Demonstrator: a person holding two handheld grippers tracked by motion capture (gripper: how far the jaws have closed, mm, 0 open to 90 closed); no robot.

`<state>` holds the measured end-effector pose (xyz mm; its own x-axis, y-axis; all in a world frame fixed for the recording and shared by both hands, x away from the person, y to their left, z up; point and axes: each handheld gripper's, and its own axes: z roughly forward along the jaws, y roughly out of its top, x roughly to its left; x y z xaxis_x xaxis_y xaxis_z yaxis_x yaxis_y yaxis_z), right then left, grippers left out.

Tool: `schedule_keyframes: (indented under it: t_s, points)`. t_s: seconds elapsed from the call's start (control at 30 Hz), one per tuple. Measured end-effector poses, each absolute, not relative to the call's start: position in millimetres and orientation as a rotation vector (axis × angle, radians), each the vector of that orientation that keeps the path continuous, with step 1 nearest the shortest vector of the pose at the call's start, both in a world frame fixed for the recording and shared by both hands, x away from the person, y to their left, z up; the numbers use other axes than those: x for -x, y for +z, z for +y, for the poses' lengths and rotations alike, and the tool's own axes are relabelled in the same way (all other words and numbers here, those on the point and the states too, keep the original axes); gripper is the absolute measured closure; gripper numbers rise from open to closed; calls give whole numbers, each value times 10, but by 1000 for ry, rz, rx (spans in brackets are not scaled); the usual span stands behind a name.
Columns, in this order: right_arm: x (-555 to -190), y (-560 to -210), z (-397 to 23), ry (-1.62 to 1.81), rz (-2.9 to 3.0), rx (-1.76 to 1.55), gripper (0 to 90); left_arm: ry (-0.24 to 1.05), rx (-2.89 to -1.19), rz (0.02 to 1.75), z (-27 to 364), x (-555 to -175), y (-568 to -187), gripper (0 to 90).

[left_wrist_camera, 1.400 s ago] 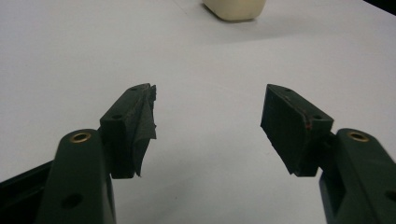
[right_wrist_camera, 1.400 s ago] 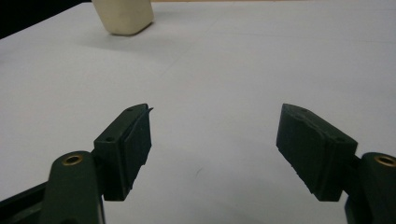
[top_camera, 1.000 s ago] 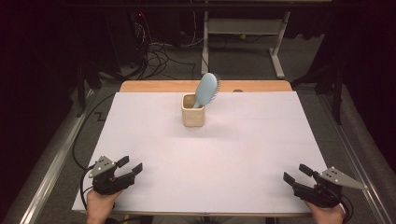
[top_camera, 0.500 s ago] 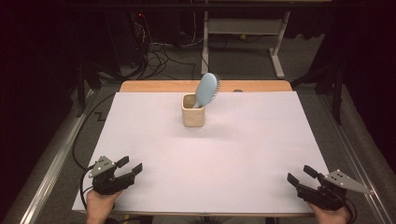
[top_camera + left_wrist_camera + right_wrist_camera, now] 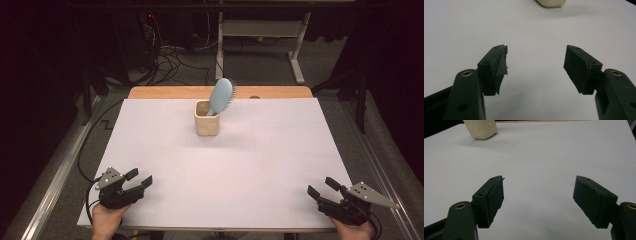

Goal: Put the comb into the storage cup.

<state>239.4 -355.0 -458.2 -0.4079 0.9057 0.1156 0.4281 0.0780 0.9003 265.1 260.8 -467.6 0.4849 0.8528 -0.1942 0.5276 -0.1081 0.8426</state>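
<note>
**Near the desk's front corners, both grippers idle**

Toward the far edge's middle I see a cream cup (image 5: 206,123) holding a blue hairbrush (image 5: 221,96) (leaning right). My left gripper (image 5: 139,179) and right gripper (image 5: 322,188) rest with jaws spread, holding nothing.

No legible text on anything
</note>
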Motion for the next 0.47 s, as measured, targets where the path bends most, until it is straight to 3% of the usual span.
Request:
schedule_keyframes:
  t_s: [0.47]
  points:
    - [-2387, -4582, -3547, 1296, 1878, -1307, 252, 428, -1776, 1167, 2602, -2661, -4673, 354]
